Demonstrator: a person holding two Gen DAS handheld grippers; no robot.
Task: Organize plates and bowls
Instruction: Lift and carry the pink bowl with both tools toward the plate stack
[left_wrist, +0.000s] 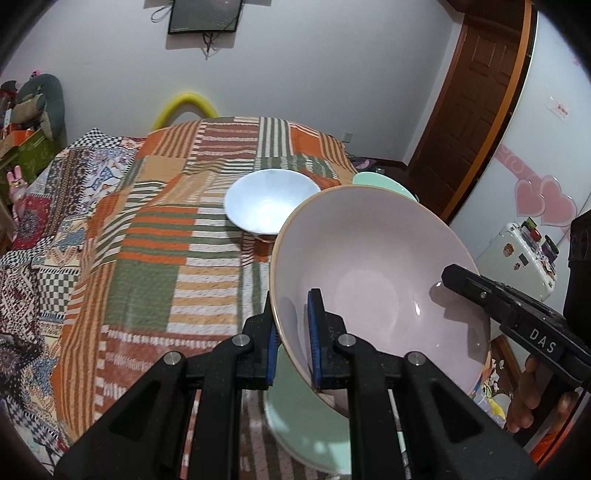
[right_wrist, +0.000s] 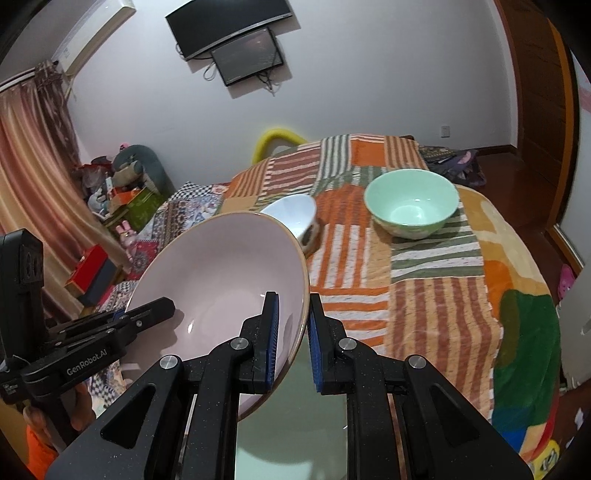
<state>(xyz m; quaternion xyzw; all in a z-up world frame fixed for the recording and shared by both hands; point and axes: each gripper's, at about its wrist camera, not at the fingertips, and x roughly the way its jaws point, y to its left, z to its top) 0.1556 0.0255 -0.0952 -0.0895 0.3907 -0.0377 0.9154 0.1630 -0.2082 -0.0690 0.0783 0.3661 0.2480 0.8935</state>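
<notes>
A large pink plate (left_wrist: 376, 280) is held tilted above a pale green plate (left_wrist: 306, 417) lying on the striped cloth. My left gripper (left_wrist: 293, 339) is shut on the pink plate's left rim. My right gripper (right_wrist: 291, 339) is shut on the opposite rim of the pink plate (right_wrist: 221, 280), and it shows in the left wrist view (left_wrist: 465, 280). The green plate lies below my right fingers (right_wrist: 295, 424). A white bowl (left_wrist: 271, 201) and a green bowl (right_wrist: 412, 201) stand further back on the cloth.
The striped patchwork cloth (left_wrist: 155, 236) covers a bed-like surface that drops off at the right edge (right_wrist: 524, 332). A yellow arch (left_wrist: 186, 105) stands behind it. A wooden door (left_wrist: 476, 110) and a white fridge (left_wrist: 517, 258) are at the right.
</notes>
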